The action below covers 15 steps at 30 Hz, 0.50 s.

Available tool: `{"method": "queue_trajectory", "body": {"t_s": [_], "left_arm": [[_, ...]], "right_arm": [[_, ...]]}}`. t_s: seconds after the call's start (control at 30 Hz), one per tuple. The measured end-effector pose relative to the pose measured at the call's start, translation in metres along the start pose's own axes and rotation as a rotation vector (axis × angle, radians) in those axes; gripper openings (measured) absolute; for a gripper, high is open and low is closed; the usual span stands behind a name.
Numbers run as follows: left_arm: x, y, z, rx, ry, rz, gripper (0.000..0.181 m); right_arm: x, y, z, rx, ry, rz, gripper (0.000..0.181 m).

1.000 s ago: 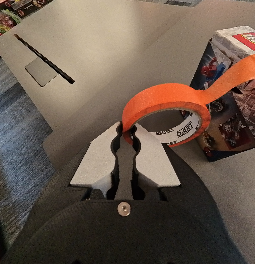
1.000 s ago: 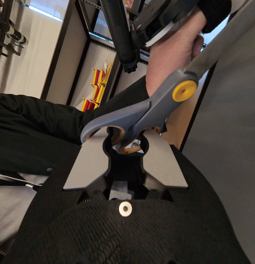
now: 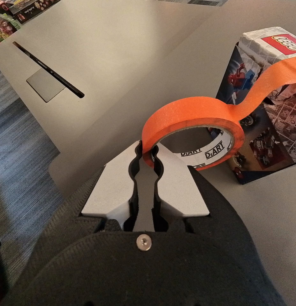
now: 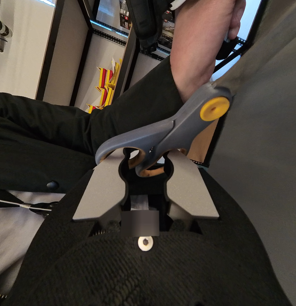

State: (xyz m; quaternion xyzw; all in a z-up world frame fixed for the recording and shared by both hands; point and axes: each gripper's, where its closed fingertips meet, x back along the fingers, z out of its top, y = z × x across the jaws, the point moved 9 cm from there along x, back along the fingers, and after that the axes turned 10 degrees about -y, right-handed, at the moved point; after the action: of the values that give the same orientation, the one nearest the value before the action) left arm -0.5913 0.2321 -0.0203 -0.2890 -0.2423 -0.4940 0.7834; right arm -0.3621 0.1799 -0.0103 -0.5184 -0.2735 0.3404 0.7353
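Left gripper point(image 3: 148, 149): two grey fingers clenched on the near rim of a roll of orange tape point(image 3: 192, 130), one finger outside the ring, the other inside it. The roll is held tilted above the grey table point(image 3: 110, 69), its white printed core facing the camera.

Tape strip point(image 3: 266, 82): a loose length runs up and to the right from the top of the roll, passing in front of a printed cardboard box point(image 3: 260, 125) and leaving the picture at the right edge.

Printed cardboard box: stands on the table just beyond and right of the roll, dark sides, pale top with a red logo patch.

Table slot point(image 3: 48, 69): a long black slit with a square inset panel, far left on the tabletop. Colourful boxes point(image 3: 6, 24) lie at the far left corner.

Right gripper point(image 4: 147, 157): fingers closed about the handle loops of grey scissors point(image 4: 160, 132) with a yellow pivot point(image 4: 214, 108). The blades are hidden. A person's hand point(image 4: 202, 41) and black sleeve point(image 4: 61, 124) show behind; shelving point(image 4: 87, 49) with yellow and red items stands farther back.
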Motion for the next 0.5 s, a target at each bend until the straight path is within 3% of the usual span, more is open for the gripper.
{"method": "queue_trajectory", "body": {"t_s": [0.5], "left_arm": [[0.0028, -0.0012, -0.0012, 0.004, 0.004, 0.001, 0.009]], "right_arm": [[-0.0003, -0.0010, -0.0018, -0.010, -0.022, -0.017, 0.038]]}}
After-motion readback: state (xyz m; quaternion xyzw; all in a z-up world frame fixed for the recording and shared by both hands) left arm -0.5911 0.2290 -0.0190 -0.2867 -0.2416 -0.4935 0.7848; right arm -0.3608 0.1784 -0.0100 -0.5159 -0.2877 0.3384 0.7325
